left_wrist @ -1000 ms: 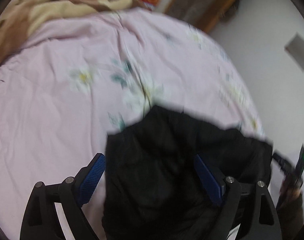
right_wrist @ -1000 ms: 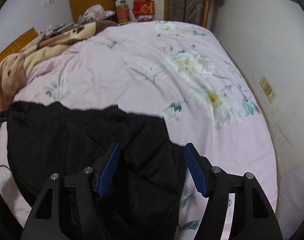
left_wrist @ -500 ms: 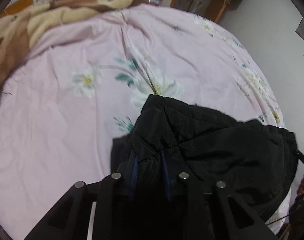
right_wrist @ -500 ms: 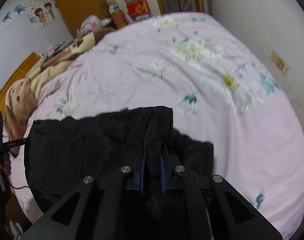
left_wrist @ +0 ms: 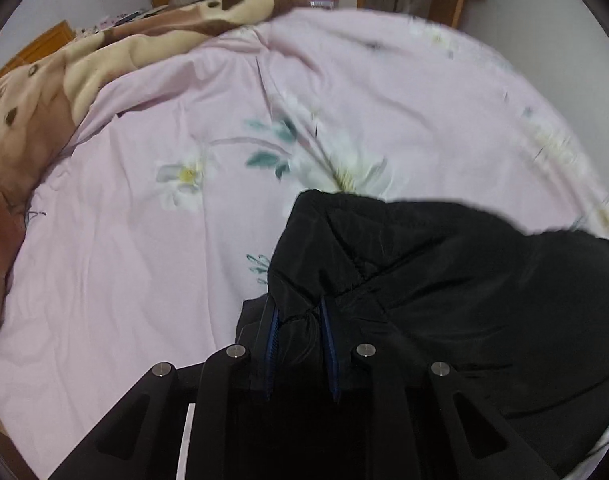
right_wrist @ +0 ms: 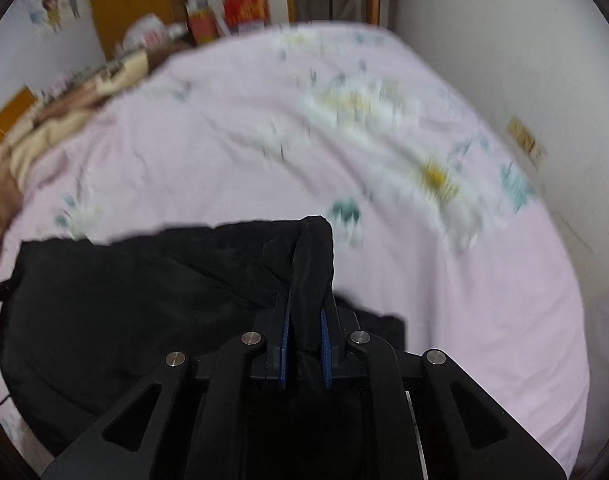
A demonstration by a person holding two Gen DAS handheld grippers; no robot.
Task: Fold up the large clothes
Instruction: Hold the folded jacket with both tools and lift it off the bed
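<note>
Right claw (right_wrist: 304, 316) pinching black jacket (right_wrist: 144, 300), pink floral bedspread (right_wrist: 444, 300)

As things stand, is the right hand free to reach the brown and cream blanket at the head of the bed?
Probably not yet. The right tongs are shut on a fold of the black jacket, and the blanket lies far across the pink duvet. Nothing blocks the way; the hand is simply occupied.

home bedroom: bed with pink floral sheet (left_wrist: 144, 280), plush blanket (left_wrist: 84, 76), wooden wardrobe (right_wrist: 132, 0).
</note>
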